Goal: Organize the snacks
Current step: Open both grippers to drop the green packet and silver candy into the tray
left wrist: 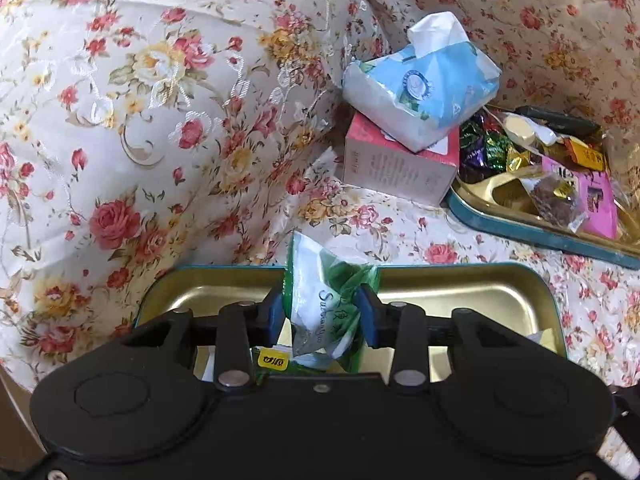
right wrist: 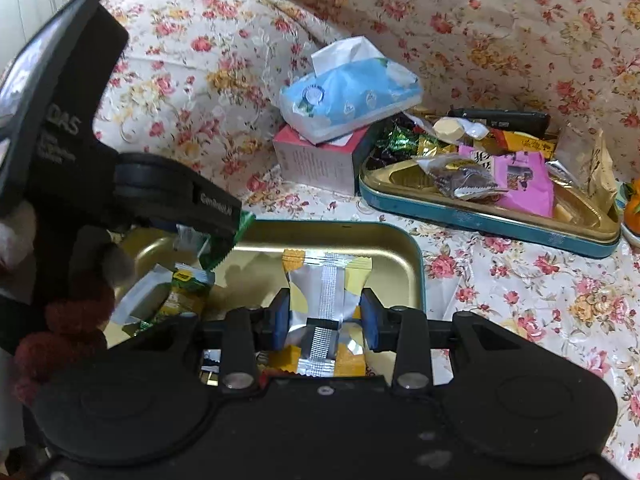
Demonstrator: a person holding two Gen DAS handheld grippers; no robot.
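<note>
Sweets in mixed wrappers crowd the far teal tin; the near tin holds a few packets at its left end. The left gripper pinches a green-and-white packet, long axis upright, above that tin. The right gripper pinches a silver-and-yellow packet, its seam running straight away from the camera. Only the right wrist view shows the left gripper's body and an orange fruit at the right edge.

Black plastic grippers, blue-padded fingers, silver screws, white lettering.
</note>
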